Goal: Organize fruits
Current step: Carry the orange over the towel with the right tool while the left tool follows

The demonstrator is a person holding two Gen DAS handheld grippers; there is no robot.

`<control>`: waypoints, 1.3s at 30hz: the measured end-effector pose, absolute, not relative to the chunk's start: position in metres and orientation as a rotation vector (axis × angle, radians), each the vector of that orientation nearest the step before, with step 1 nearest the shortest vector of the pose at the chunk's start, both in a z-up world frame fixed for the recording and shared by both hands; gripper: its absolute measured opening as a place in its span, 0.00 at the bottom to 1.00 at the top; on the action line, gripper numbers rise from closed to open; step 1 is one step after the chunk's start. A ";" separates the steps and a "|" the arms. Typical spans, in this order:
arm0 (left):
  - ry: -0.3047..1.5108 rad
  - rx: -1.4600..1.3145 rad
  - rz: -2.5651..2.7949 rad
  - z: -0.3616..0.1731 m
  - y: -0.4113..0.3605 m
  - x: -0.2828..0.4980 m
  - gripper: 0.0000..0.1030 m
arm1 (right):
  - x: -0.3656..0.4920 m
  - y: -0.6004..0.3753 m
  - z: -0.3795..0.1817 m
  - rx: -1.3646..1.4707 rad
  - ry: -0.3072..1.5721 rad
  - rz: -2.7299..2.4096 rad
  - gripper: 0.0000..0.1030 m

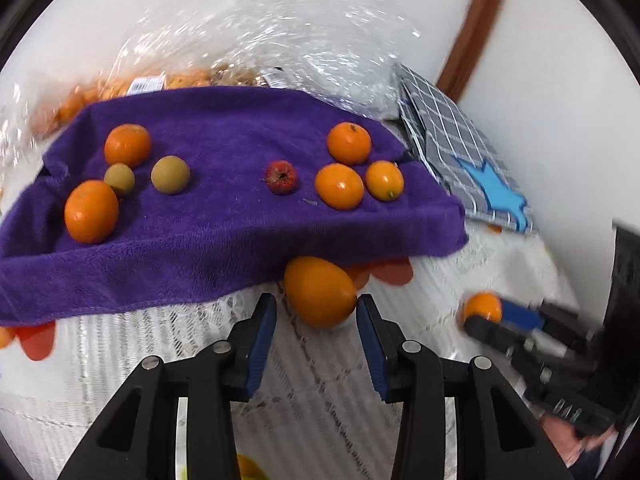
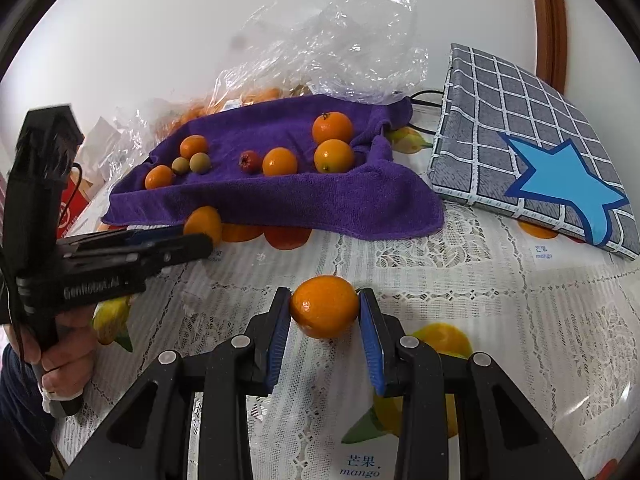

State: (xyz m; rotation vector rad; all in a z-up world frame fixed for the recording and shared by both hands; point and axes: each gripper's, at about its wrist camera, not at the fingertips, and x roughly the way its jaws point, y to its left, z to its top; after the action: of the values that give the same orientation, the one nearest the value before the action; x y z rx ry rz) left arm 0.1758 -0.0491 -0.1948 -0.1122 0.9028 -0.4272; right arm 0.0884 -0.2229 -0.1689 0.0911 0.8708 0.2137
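Purple towel (image 2: 280,188) lies on the lace tablecloth (image 2: 500,300), front edge draped forward. On it, counted in both views: five oranges, two greenish-brown round fruits, one small red fruit. Left cluster: two oranges (image 1: 127,145) (image 1: 91,211) with the two greenish-brown fruits (image 1: 170,174) (image 1: 119,179) between and beside them. Red fruit (image 1: 281,177) sits alone mid-towel. Right cluster: three oranges (image 1: 349,143) (image 1: 339,186) (image 1: 384,180), close together.

Two more oranges are off the towel, one per gripper. Left gripper (image 1: 316,312): jaws narrow but not pressing, no earlier view to compare. An orange (image 1: 320,292) sits at its fingertips just under the towel's front edge; small gaps show on both sides, so it looks loose, resting on the tablecloth. Right gripper (image 2: 325,308): jaws narrow, both blue pads against the sides of an orange (image 2: 324,306), gripped over the tablecloth in front of the towel.

Behind the towel: crumpled clear plastic bags (image 2: 340,40), number unclear, with more orange fruit inside, too blurred to count. One grey checked pad with a blue star (image 2: 532,152) lies right of the towel, apart from it. A person's hand (image 2: 68,364) holds the left gripper's handle.
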 end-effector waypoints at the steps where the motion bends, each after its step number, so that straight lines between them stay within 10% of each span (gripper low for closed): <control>1: 0.907 -0.117 -0.423 -0.194 -0.051 0.178 0.38 | 0.089 -0.223 -0.169 0.092 0.872 0.214 0.33; 39: 0.674 -0.226 -0.137 -0.154 0.087 0.128 0.34 | 0.103 -0.213 -0.126 0.152 0.759 0.261 0.33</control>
State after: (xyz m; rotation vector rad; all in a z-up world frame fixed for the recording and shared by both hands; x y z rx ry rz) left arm 0.1277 0.0872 -0.1540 -0.2256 0.6741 -0.1372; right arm 0.1032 -0.2130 -0.1262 0.1521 0.7589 0.2614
